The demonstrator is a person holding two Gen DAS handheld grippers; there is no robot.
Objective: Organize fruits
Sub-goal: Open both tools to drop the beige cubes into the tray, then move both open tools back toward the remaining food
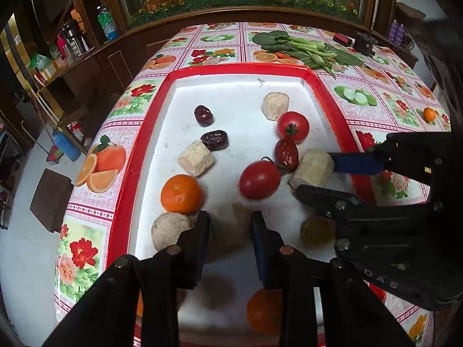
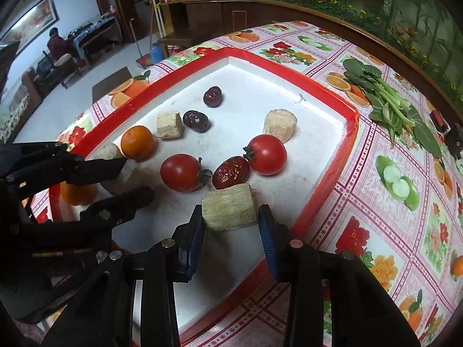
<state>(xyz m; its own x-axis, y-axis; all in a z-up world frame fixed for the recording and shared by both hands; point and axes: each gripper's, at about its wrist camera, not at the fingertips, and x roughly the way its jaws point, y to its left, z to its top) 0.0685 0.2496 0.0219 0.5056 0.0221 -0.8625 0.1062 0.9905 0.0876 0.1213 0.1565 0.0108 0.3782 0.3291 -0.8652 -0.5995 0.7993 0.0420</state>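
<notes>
Fruits lie in a white tray (image 2: 318, 202) with a red rim, on a table (image 2: 390, 217) with a flowery cloth. Two tomatoes (image 2: 181, 172) sit in the middle of the tray, with a wrinkly red date (image 2: 231, 172) between them, touching both. Two dark dates (image 2: 196, 121) and a pale chunk (image 2: 169, 125) lie toward the tray's far left corner. An orange (image 2: 137, 142) sits by the left rim.

The right gripper (image 2: 231, 231) pinches a pale cane chunk (image 2: 229, 206) near the tray's right rim; both blue pads touch its sides.

The left gripper (image 1: 230, 231) hangs over the near left part of the tray. A pale blurry chunk (image 1: 228, 228) sits between its fingers, but I cannot tell if they squeeze it. Another orange (image 1: 264, 309) lies under this gripper.

Green leafy stalks (image 2: 390, 107) lie on the table past the tray's far right corner.
</notes>
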